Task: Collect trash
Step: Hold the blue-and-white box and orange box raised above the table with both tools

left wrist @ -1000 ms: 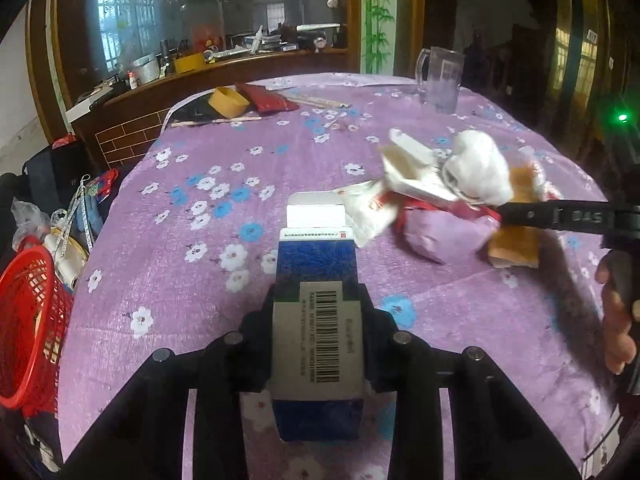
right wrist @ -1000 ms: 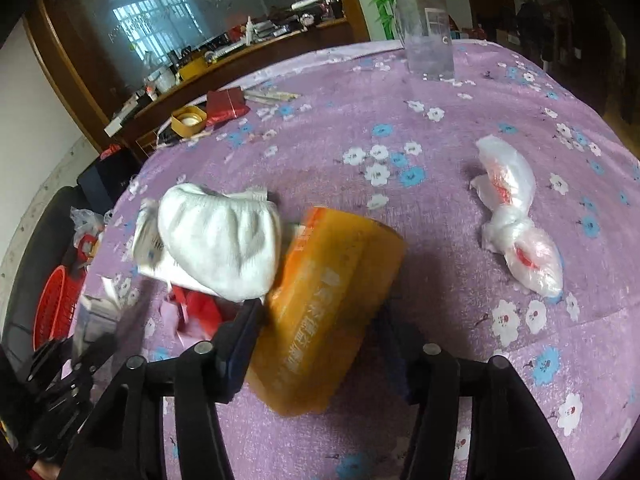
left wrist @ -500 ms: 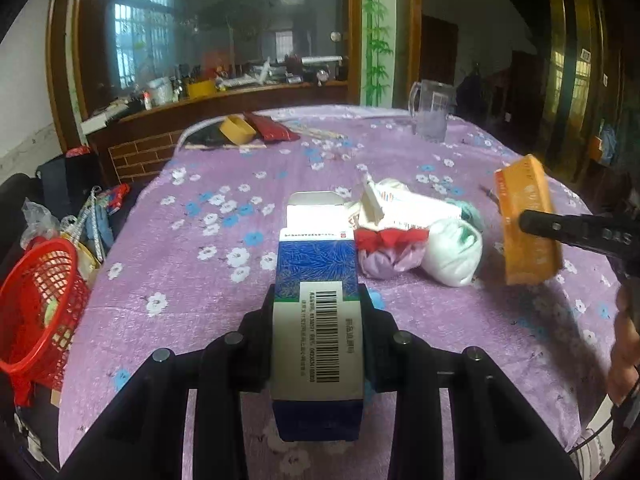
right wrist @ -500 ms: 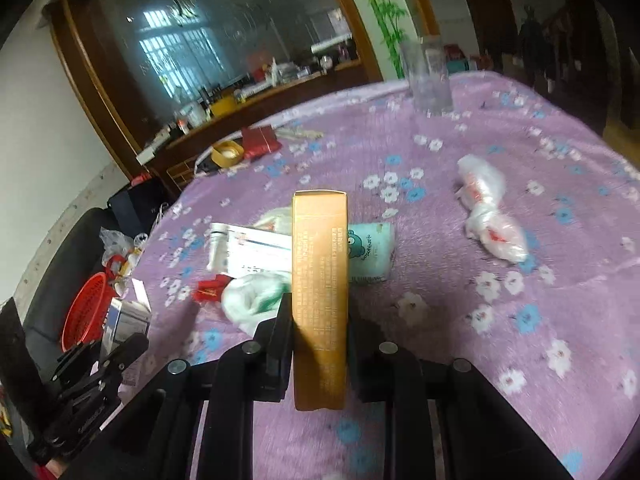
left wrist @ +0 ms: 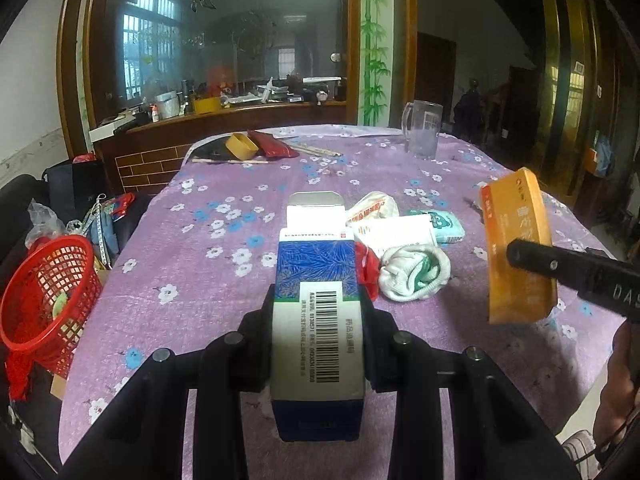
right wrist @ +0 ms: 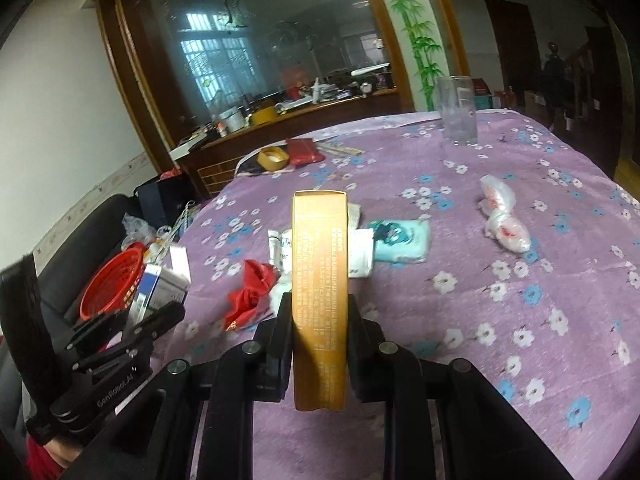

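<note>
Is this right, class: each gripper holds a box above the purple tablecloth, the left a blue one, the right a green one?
Not quite. The box in the right gripper is orange, not green, as the right wrist view shows. The rest stands: the left gripper holds the blue box, and both are above the purple tablecloth.

Dim indoor daylight from windows (left wrist: 150,66) behind hazy glass; heavy fisheye bend, black vignette corners, right side dark, centre sharp.
</note>
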`<state>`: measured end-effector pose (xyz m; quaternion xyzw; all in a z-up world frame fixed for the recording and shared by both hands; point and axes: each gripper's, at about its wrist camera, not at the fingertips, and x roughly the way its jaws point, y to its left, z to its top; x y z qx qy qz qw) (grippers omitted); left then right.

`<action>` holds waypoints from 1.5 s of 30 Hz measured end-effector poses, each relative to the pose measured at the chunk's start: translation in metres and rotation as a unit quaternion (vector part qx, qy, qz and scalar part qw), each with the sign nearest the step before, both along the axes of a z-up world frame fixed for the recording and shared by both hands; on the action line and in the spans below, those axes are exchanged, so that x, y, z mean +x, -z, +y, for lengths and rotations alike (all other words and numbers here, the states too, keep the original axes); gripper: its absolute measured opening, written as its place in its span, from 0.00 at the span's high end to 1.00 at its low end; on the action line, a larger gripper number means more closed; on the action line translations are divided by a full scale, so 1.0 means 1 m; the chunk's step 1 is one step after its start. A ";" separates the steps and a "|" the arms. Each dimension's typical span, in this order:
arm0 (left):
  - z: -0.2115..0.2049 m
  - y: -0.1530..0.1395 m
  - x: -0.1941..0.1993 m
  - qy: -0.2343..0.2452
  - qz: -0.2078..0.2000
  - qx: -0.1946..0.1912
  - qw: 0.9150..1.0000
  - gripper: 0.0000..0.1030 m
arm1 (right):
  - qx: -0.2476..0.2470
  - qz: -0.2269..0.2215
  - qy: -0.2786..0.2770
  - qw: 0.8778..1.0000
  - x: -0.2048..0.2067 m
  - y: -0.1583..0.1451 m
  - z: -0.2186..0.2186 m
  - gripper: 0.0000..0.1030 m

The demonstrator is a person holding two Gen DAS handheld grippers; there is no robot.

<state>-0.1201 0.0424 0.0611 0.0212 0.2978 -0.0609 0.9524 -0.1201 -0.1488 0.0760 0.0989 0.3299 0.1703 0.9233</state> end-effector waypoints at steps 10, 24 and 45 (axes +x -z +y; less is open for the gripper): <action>0.001 -0.006 -0.016 -0.001 -0.013 -0.002 1.000 0.68 | -0.011 -0.013 -0.015 1.000 -0.019 -0.007 0.013 0.76; -0.002 -0.007 -0.018 -0.007 -0.011 0.007 1.000 0.68 | -0.015 -0.008 -0.021 1.000 -0.020 -0.006 0.017 0.76; 0.000 -0.004 -0.018 -0.011 -0.005 0.012 1.000 0.68 | -0.016 -0.003 -0.025 1.000 -0.018 -0.001 0.019 0.76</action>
